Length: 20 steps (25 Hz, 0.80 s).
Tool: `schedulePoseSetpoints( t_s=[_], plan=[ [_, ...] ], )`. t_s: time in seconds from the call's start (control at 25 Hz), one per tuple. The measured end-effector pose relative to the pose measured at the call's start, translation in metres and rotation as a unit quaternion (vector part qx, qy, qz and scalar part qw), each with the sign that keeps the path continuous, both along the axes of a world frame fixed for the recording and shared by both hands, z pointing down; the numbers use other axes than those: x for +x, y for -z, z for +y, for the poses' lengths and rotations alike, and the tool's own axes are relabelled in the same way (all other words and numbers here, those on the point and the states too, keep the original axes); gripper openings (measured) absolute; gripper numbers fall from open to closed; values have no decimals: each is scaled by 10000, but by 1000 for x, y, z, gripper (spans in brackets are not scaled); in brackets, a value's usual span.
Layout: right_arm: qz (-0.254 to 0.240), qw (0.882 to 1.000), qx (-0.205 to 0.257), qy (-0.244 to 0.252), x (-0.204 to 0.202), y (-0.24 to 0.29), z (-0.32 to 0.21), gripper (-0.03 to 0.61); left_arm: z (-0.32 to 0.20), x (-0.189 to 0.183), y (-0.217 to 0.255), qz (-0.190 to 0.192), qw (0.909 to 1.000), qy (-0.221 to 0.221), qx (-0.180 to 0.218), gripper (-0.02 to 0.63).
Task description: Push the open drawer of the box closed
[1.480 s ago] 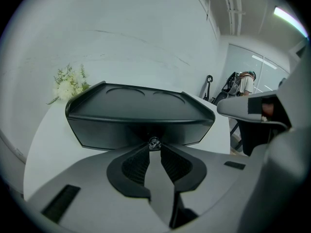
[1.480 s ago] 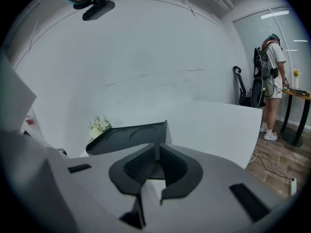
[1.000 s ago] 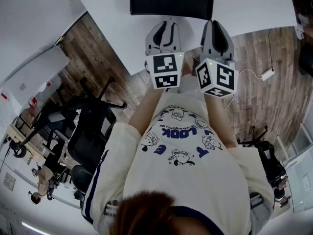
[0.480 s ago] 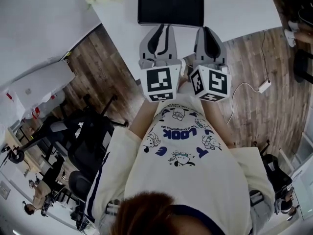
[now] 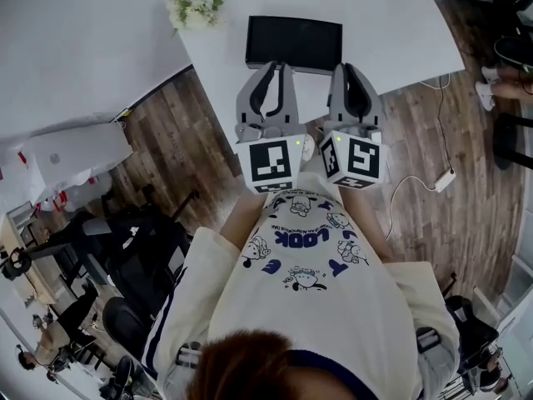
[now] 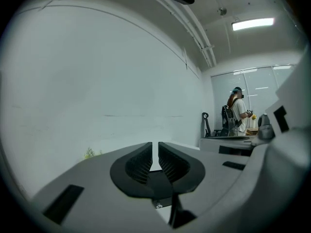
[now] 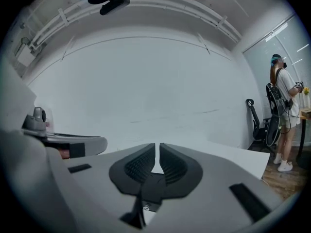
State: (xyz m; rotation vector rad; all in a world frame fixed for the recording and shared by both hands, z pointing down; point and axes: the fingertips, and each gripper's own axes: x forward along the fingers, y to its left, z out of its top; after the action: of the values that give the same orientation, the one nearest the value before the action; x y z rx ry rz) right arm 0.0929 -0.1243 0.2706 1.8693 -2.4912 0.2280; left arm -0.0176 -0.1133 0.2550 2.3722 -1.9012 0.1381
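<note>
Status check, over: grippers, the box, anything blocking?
Left gripper shut, empty; right gripper shut, empty. Black box on white table ahead, untouched; drawer state unreadable from above. Flowers off left, path clear.

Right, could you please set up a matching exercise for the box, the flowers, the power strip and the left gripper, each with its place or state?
1. box
2. flowers
3. power strip
4. left gripper

A. on the wooden floor
B. jaws together, holding nothing
C. at the white table's left edge
D. dark, lying mid-table

Pairs: 1-D, 2-C, 3-A, 4-B.
</note>
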Motion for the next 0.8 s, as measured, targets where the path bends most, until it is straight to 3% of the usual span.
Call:
schedulePoseSetpoints(
  t_s=[0.32, 0.8],
  plan=[
    [-19, 9998, 167, 44, -11, 11, 4, 44, 6, -13, 15, -27, 9996, 91, 277, 46],
    [15, 9995, 270, 141, -28, 19, 7, 44, 7, -21, 20, -52, 9993, 63, 355, 46]
  ],
)
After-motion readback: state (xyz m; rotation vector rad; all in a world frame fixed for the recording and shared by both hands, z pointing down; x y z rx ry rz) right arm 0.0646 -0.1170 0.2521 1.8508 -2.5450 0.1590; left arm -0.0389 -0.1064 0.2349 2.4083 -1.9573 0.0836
